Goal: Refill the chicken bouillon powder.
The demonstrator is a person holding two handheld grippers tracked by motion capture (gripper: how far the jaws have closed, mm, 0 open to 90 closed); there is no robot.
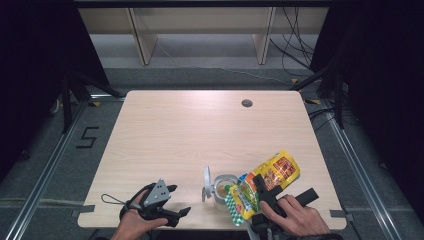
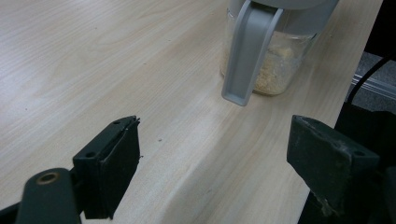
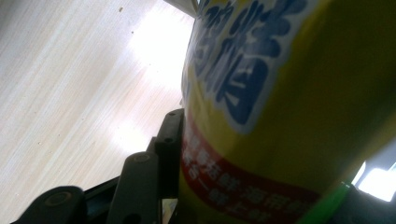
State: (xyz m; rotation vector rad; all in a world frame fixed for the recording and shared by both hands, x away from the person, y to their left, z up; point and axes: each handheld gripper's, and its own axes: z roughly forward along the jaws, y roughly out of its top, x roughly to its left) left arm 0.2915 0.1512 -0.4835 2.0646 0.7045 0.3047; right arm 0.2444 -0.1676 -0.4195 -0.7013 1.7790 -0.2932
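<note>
Tilting yellow bag (image 1: 267,182) mouth-down over jar (image 1: 223,189)

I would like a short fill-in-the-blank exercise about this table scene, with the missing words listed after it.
1. The right gripper is shut on a yellow printed ____, tilted over the clear glass jar.
2. The jar's grey lid stands ____, hinged up at its side.
3. The left gripper has its jaws ____, with nothing between them.
4. The jar stands near the front edge of the light ____ table.

Missing words: bag; open; open; wooden
</note>
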